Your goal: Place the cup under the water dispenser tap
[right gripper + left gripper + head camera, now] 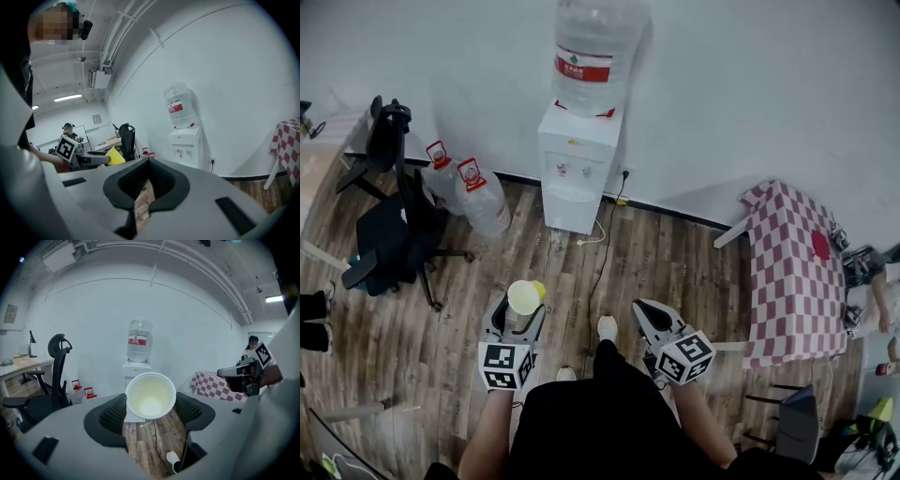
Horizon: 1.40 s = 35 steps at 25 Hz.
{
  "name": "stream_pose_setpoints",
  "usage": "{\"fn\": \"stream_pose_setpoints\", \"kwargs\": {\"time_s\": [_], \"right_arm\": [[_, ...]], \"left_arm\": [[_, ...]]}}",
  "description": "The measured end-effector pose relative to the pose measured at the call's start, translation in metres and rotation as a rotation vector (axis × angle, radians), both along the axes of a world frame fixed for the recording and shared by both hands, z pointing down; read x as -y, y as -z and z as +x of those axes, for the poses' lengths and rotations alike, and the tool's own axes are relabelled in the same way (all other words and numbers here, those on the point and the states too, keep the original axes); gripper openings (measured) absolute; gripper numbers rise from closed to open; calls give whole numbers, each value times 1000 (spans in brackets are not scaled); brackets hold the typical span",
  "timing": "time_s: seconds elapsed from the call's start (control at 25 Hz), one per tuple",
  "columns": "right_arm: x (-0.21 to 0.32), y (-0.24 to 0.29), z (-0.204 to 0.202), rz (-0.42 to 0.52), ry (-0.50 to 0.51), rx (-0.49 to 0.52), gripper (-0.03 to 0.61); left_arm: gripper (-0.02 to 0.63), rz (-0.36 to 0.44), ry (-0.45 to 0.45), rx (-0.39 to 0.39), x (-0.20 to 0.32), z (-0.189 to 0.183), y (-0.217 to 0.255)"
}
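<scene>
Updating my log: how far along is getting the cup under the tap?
Done: the cup is clamped in the left claw. In hand: it is held over the wooden floor, facing the water dispenser. Left: the dispenser stands off by the wall; the cup must yet go under its taps.

Type of place: office-type workroom, indoors, sparsely furnished.
Floor: wood-plank floor (675,272) across the head view.
Wall: plain white wall (750,94) at 12 o'clock, with a dark skirting strip along its base.
Drinking water: white water dispenser (578,169) against the wall at 12 o'clock, with a large bottle (592,56) mounted on top.
Stock: two spare bottles (473,195) on the floor at 11 o'clock, beside the dispenser.
Seating: black office chair (394,225) on castors at 9 o'clock.
Work surface: desk (23,366) with a lamp, behind the chair in the left gripper view.
Table: red-and-white checked table (795,272) at 3 o'clock.
Ceiling: exposed conduit runs and a strip light (274,299).
</scene>
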State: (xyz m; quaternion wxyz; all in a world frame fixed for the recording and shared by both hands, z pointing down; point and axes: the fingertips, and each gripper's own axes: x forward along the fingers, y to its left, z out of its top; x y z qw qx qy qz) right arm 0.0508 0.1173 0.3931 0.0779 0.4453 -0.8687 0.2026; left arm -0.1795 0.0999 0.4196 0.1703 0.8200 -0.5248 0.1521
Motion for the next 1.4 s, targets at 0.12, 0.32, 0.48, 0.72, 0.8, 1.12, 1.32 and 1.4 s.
{"fn": "stream_pose_setpoints", "kwargs": {"time_s": [0.12, 0.32, 0.48, 0.72, 0.8, 1.12, 1.32, 1.4], "right_arm": [[28, -2, 15, -2, 5, 12, 11], [75, -1, 39, -4, 27, 41, 11], [111, 0, 63, -7, 51, 49, 11], [163, -8, 97, -14, 114, 51, 11], [179, -11, 103, -15, 136, 58, 11], [218, -26, 121, -33, 205, 84, 11], [225, -34, 129, -51, 205, 105, 11], [227, -41, 130, -63, 201, 106, 11]], "left_arm": [[337, 2, 1, 11, 27, 16, 3], [337, 2, 11, 36, 70, 44, 10], [337, 5, 30, 46, 103, 70, 18], [337, 11, 70, 59, 145, 108, 22], [337, 7, 82, 66, 157, 117, 21], [337, -20, 140, 96, 179, 140, 15], [337, -40, 136, 128, 186, 144, 12], [337, -39, 135, 130, 192, 145, 12]]}}
